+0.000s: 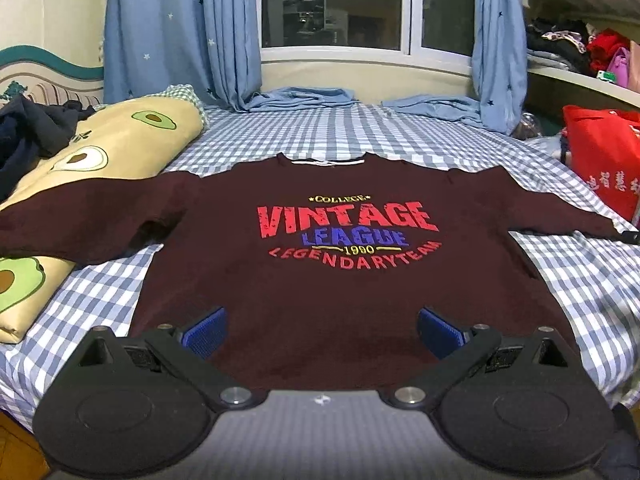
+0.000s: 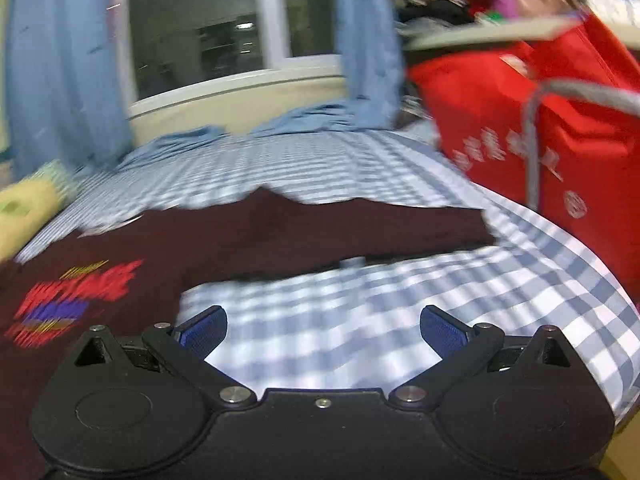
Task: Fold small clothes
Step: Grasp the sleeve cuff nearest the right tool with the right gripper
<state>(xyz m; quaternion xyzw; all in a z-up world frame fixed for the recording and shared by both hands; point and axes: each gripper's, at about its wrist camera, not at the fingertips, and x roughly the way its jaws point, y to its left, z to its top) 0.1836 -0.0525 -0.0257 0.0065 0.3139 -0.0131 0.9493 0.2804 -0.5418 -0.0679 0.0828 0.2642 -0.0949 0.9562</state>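
A dark maroon long-sleeved shirt (image 1: 320, 280) with a red and blue "VINTAGE LEAGUE" print lies flat, front up, on the blue checked bed sheet (image 1: 580, 280), both sleeves spread sideways. My left gripper (image 1: 322, 332) is open and empty, just above the shirt's bottom hem. My right gripper (image 2: 323, 332) is open and empty, over bare sheet to the right of the shirt body (image 2: 100, 280), below its right sleeve (image 2: 380, 232). The right wrist view is motion-blurred.
A yellow avocado-print quilt (image 1: 100, 152) lies left, under the left sleeve, with dark clothes (image 1: 28, 136) on it. A red bag (image 1: 600, 160) (image 2: 540, 120) stands at the bed's right edge. Blue curtains (image 1: 180, 32) and a window (image 1: 332, 4) are behind.
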